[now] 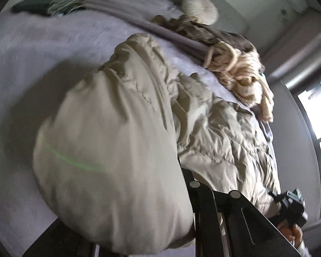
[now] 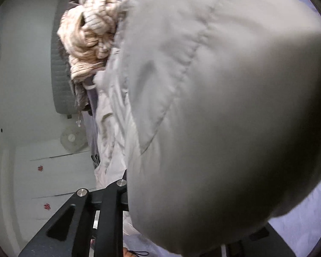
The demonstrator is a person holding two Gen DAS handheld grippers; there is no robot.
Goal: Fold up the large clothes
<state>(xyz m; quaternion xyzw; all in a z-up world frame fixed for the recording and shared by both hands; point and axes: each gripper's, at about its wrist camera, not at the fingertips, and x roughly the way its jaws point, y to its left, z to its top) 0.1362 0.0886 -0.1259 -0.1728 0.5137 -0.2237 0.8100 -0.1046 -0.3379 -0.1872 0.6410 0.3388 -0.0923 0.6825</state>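
Note:
A puffy beige padded jacket [image 1: 122, 132] lies bunched on the lilac bed sheet [image 1: 42, 68] and fills most of both views. In the left wrist view its fabric bulges over my left gripper [image 1: 183, 167], whose black fingers stand close together, shut on a fold; the tips are buried. The right wrist view shows the same jacket [image 2: 214, 107] swelling over my right gripper [image 2: 126, 172], also shut on it with hidden tips. At the lower right of the left wrist view, a hand [image 1: 296, 234] holds the right gripper's body against the jacket's far edge.
A cream knitted pile over a brown garment [image 1: 241, 72] lies beyond the jacket, beside a grey blanket [image 1: 128, 15]. A folded green garment [image 1: 38, 4] and a round cream cushion [image 1: 200, 8] sit at the far side. A window [image 1: 316, 111] is right. A fan [image 2: 71, 139] and white drawers [image 2: 53, 171] stand beside the bed.

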